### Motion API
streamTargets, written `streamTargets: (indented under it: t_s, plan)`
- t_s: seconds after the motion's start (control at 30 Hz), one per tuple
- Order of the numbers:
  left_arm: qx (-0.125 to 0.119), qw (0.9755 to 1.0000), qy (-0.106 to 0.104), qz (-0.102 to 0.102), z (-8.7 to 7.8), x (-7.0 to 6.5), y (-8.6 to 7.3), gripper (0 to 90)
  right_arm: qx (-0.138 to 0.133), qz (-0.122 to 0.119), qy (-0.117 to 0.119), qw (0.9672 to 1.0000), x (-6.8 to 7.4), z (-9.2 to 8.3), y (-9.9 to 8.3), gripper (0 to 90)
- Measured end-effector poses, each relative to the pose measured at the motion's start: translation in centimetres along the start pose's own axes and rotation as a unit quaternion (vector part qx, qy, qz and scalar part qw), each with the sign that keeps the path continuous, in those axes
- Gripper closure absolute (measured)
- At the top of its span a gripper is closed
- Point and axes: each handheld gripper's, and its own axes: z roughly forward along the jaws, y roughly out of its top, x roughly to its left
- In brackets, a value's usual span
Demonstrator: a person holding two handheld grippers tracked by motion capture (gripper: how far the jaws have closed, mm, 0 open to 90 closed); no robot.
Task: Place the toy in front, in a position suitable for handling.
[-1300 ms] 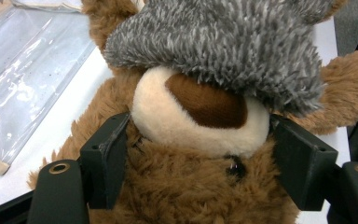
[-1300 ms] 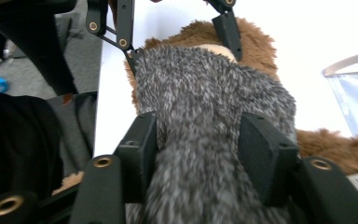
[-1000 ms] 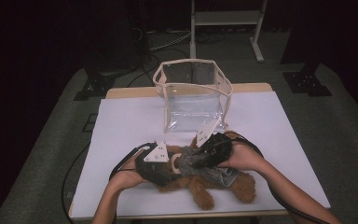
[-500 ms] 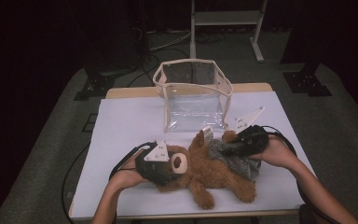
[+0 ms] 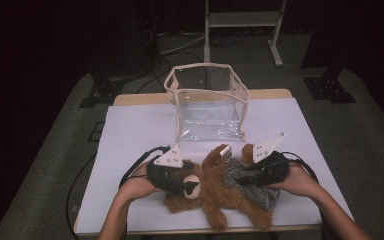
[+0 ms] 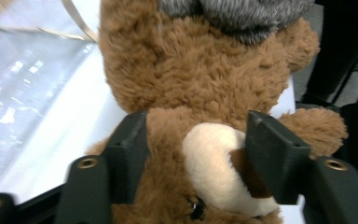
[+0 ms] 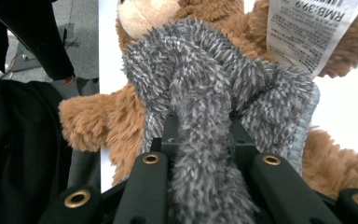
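My left gripper (image 6: 193, 154) has its two black jaws on either side of the head of the fuzzy brown teddy bear (image 6: 200, 74); they have just been closing, and both pads now press into the fur beside its cream muzzle (image 6: 212, 163). My right gripper (image 7: 200, 135) is clamped on a bunched fold of the shaggy grey knitted garment (image 7: 214, 88) that the bear wears on its lower body, the fabric squeezed up between the jaws. A white printed paper tag (image 7: 307, 32) hangs from the bear just past that fold.

From above, the teddy bear (image 5: 215, 192) lies on its back near the front edge of the white-covered table (image 5: 130, 130), head towards my left gripper (image 5: 182, 184), legs and grey garment (image 5: 250, 182) towards my right gripper (image 5: 252, 176).

Beyond the bear, near the middle of the table, stands an open clear plastic bag with beige trim (image 5: 207, 102), apart from the toy. Behind the table, a white metal stand (image 5: 242, 22) rises from the dark floor.
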Motion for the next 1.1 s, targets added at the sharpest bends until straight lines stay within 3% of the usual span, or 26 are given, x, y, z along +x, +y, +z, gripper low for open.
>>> streamTargets:
  t_s: [0.13,0.23,0.27,0.33,0.4,0.47,0.57,0.63,0.7,0.83,0.97,1.1]
  plan:
    - [-0.001,1.0000,-0.005,-0.008,0.3,0.0,-0.4,46.3,0.002,-0.016,-0.013,0.9998,0.0,-0.9,0.9,73.9]
    - [0.003,1.0000,-0.005,0.002,0.4,-0.3,-0.4,46.3,0.000,-0.030,-0.026,0.9992,-0.1,-1.2,2.0,73.9]
    - [0.004,1.0000,-0.004,0.004,0.4,-0.3,-0.3,46.3,-0.011,-0.036,-0.031,0.9988,-0.3,-1.3,3.2,73.9]
    - [0.001,1.0000,-0.004,0.006,0.2,-0.4,-0.3,45.8,-0.016,-0.037,-0.029,0.9988,-0.7,-1.0,4.0,73.9]
    - [-0.008,0.9999,0.003,0.012,-0.4,-0.5,-0.2,44.8,0.003,-0.040,-0.029,0.9988,-0.9,0.0,4.3,73.9]
    - [-0.014,0.9996,0.015,0.018,-1.2,-0.4,-0.1,44.4,0.031,-0.043,-0.028,0.9982,-0.8,1.4,3.9,74.0]
    - [-0.026,0.9989,0.038,0.010,-1.9,0.1,-0.1,44.7,0.020,-0.031,-0.019,0.9991,-0.6,1.9,3.1,74.3]
    - [-0.013,0.9987,0.048,0.005,-1.7,0.3,-0.3,45.0,0.015,-0.028,-0.016,0.9994,-0.3,1.6,2.7,74.3]
    - [0.005,0.9990,0.045,0.002,-0.9,0.4,-0.7,45.8,0.014,-0.034,-0.013,0.9992,0.0,1.5,2.6,74.3]
    - [0.014,0.9987,0.049,0.000,-0.2,0.3,-1.0,48.8,0.017,-0.048,-0.020,0.9985,0.1,1.0,2.9,74.5]
    - [0.018,0.9984,0.054,0.006,-0.1,0.0,-0.9,49.0,0.015,-0.030,-0.020,0.9992,-0.5,0.0,2.0,74.5]
    - [0.016,0.9985,0.052,0.005,-0.1,0.1,-1.0,49.1,0.012,0.001,-0.040,0.9991,-1.8,-1.6,-0.3,74.5]
